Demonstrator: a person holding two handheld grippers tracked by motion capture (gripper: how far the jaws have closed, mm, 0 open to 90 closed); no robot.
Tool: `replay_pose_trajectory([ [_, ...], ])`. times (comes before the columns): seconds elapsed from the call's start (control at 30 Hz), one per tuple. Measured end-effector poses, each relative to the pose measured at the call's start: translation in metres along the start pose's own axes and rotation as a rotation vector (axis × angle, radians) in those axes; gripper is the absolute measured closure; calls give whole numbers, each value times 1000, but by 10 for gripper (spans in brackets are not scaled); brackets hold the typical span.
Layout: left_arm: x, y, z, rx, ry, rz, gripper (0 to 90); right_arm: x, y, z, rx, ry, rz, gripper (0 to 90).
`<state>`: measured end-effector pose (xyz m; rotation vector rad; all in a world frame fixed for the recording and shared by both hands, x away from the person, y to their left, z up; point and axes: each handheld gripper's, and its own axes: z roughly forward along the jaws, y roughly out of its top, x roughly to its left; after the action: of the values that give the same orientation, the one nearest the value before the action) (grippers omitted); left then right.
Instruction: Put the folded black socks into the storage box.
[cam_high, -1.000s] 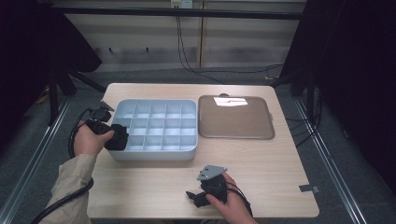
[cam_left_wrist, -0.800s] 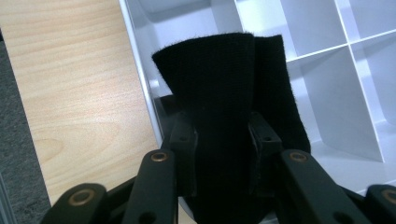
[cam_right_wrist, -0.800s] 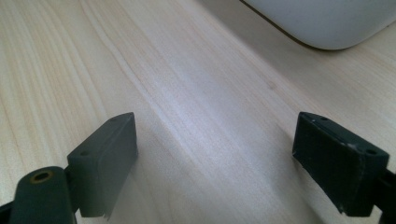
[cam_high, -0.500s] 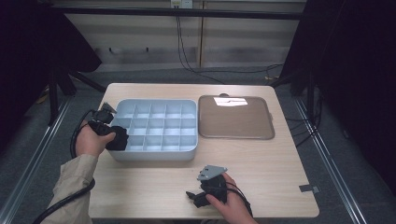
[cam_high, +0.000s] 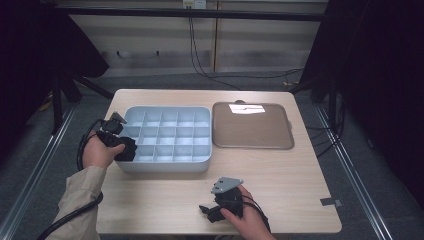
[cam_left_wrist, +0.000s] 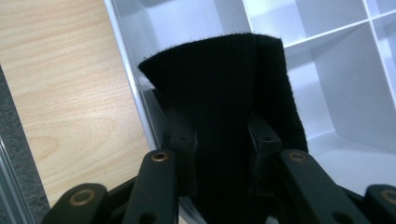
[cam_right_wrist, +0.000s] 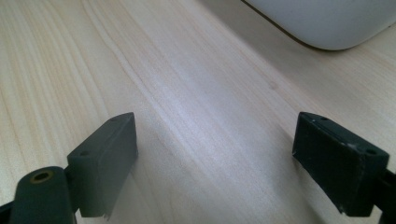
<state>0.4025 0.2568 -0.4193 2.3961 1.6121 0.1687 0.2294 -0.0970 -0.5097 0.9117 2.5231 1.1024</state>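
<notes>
desk (cam_high: 280, 175) of pale wood carries everything, seen from above. divided tray (cam_high: 167, 137), light blue-grey with a grid of square compartments, sits left of centre; flat tray (cam_high: 251, 125), brownish with a raised rim, lies just beside it on the right. nothing shows in the compartments.

left gripper (cam_high: 125, 148) is held at the divided tray's left wall, near its front corner. seen along that gripper, its jaws clench a black fabric strip (cam_left_wrist: 224, 116), fuzzy like hook-and-loop tape, standing upright between the pads and hanging over a compartment by the wall.

right gripper (cam_high: 210, 212) rests low near the desk's front edge, well apart from both trays. its jaws stand wide and released, with bare wood between them.

likely next step: lowering the strip into that compartment. risks, as a judgement: the strip is soft and fuzzy, so it may cling to a pad on release and lift back out; it looks tall for the compartment, so it could flop over a divider or outside the wall onto the desk.
</notes>
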Motion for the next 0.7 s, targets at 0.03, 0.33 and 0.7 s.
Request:
replay_pose_trajectory([
  [0.03, 0, 0, 0, 1, 0, 3, 691, 0, 0, 0, 0, 0, 0, 137],
  [0.33, -1, 1, -2, 0, -3, -10, 667, 0, 0, 0, 0, 0, 0, 137],
  [0.7, -2, 3, -8, 10, -13, -23, 624, 0, 0, 0, 0, 1, -1, 137],
])
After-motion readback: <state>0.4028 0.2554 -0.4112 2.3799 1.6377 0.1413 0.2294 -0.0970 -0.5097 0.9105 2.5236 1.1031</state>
